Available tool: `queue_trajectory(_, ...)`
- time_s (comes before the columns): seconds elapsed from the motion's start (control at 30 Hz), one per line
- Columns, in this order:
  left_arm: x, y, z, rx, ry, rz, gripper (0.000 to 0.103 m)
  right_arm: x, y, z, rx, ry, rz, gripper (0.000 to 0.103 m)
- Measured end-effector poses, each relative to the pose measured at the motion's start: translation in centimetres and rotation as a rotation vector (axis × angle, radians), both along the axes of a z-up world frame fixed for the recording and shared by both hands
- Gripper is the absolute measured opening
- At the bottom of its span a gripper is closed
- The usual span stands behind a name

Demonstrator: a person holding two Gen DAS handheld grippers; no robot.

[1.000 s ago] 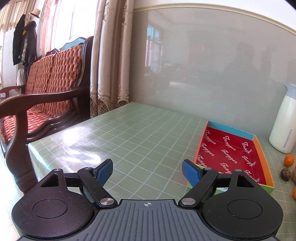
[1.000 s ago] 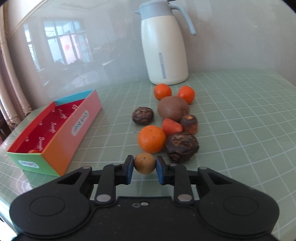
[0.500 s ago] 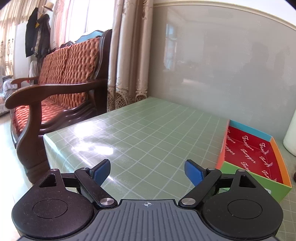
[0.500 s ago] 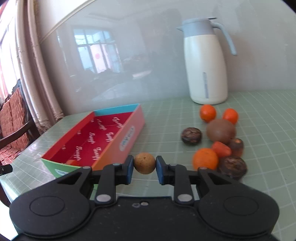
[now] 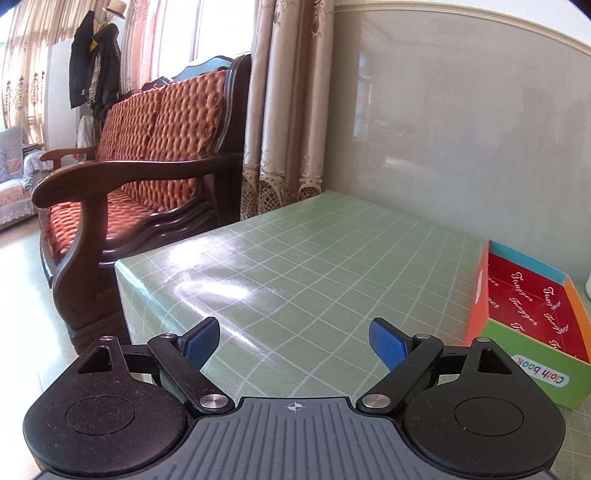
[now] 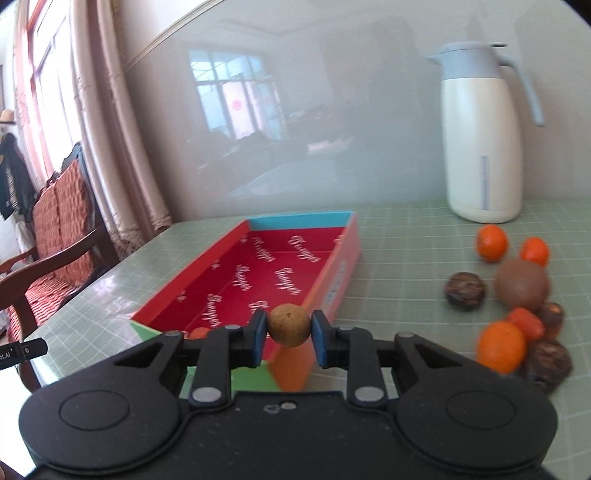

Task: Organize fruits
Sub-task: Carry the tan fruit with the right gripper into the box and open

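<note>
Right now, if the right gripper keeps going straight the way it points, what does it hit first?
Probably the red box: its near corner sits just past the tan fruit held by the right gripper. Depth unclear.

Daylight floods in through the curtained windows (image 5: 207, 33), bright enough to blow out the panes. It leaves a white glare patch on the glossy green tablecloth (image 5: 214, 291). The shiny wall panel (image 6: 258, 122) mirrors a window. Fisheye distortion bends both views' edges. In the right wrist view the fruit pile (image 6: 517, 306) and kettle (image 6: 480, 147) are motion-blurred.
</note>
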State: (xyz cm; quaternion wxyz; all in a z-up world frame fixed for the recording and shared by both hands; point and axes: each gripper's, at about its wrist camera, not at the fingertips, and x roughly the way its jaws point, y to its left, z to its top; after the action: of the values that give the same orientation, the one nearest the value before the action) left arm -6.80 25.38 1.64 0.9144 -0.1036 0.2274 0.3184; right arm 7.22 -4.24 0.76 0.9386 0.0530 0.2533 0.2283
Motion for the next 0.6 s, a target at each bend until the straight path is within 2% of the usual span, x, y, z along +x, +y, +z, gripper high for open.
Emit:
queue_trajectory(0.3,-0.1,0.5,-0.1,-0.003,0.005,0.008,0.088,1.8,3.8,-0.2,-0.040,0.028,0.067,0.025)
queue_trajectory(0.6,-0.3,0.4,-0.1,0.006,0.010,0.020,0.088,2.2,4.7,-1.2,-0.073,0.060,0.095,0.025)
